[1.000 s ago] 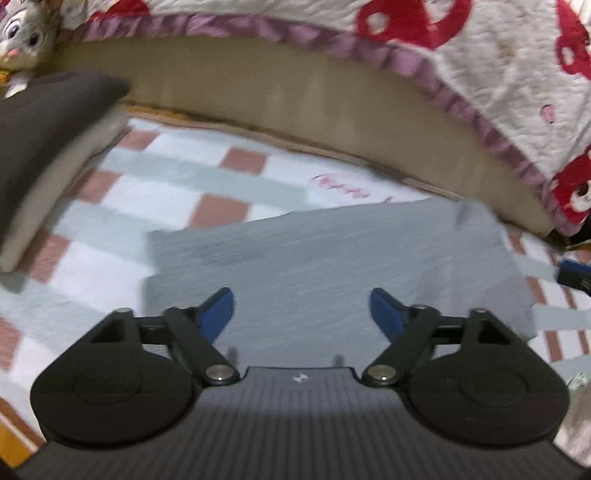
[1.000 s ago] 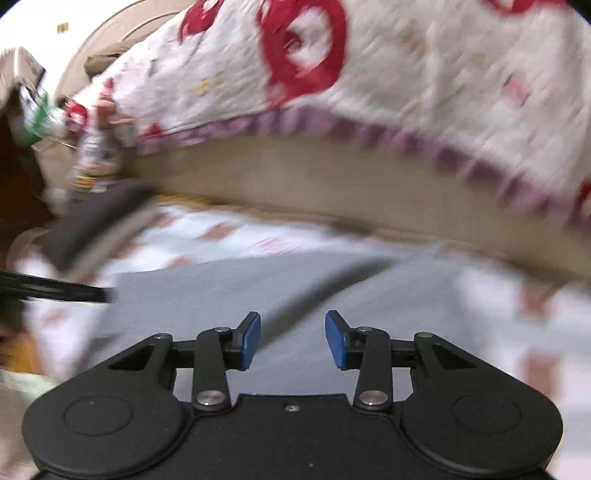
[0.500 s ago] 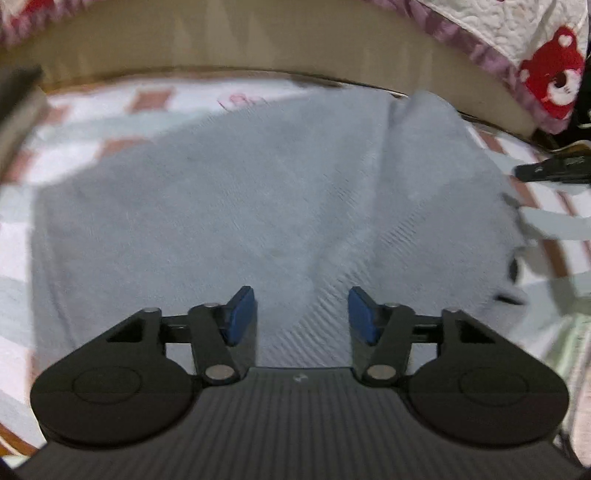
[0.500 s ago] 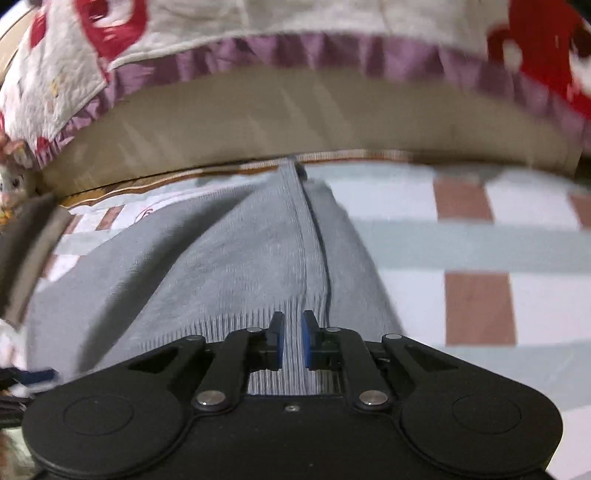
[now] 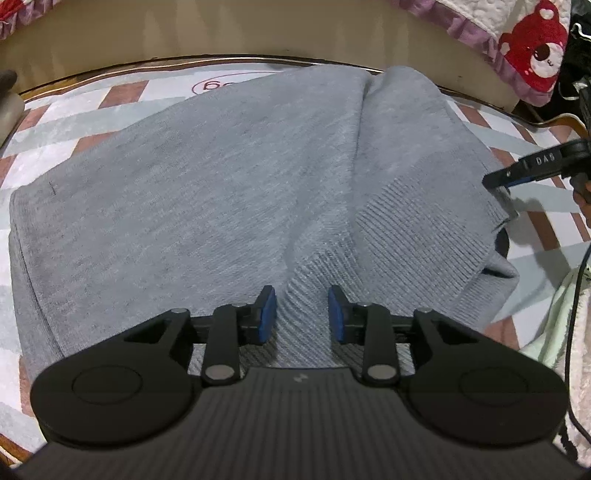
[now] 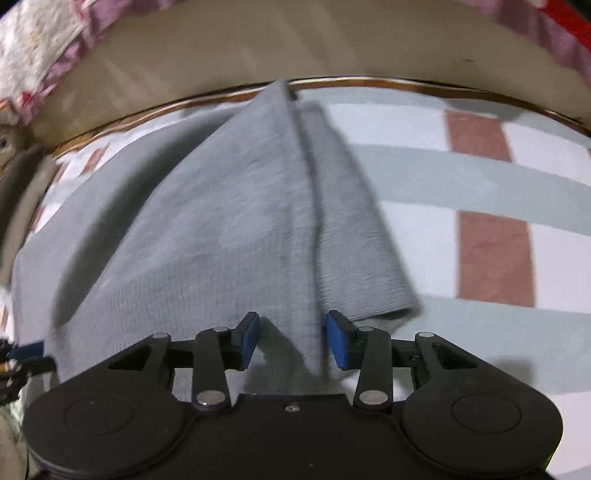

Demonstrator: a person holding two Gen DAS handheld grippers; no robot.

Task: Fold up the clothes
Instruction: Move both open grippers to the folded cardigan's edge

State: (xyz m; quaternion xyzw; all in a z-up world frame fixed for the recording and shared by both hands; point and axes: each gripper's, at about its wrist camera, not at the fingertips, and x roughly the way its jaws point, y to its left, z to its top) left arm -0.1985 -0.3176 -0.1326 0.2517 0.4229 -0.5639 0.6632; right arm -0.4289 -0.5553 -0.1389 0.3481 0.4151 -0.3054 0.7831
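Two handheld grippers work over one grey knit garment (image 5: 229,177) spread on a checked sheet (image 6: 480,184) of white, pale green and brick-red squares. Nearest the left wrist camera, the left gripper (image 5: 302,314) points steeply down at the garment's ribbed hem, its two blue pads (image 5: 266,314) astride a raised ridge of the ribbing; the jaws are closing, the ridge between them, with a little gap visible at each pad. In the right wrist view, the right gripper (image 6: 291,338) stands over the same garment's edge, its two blue pads (image 6: 337,339) parted and the jaws opening; a fold of grey cloth rises between them, close to the right-hand pad but not pinched. From there one sharp crease runs up the garment toward the far edge of the sheet, with a narrower flap lying to its right. In the left wrist view the right gripper shows at the right margin, its tip at the garment's right edge. Beyond the sheet runs a tan bed frame (image 5: 221,33), and above it one quilt (image 5: 532,55) with a purple frill and a red bear print.
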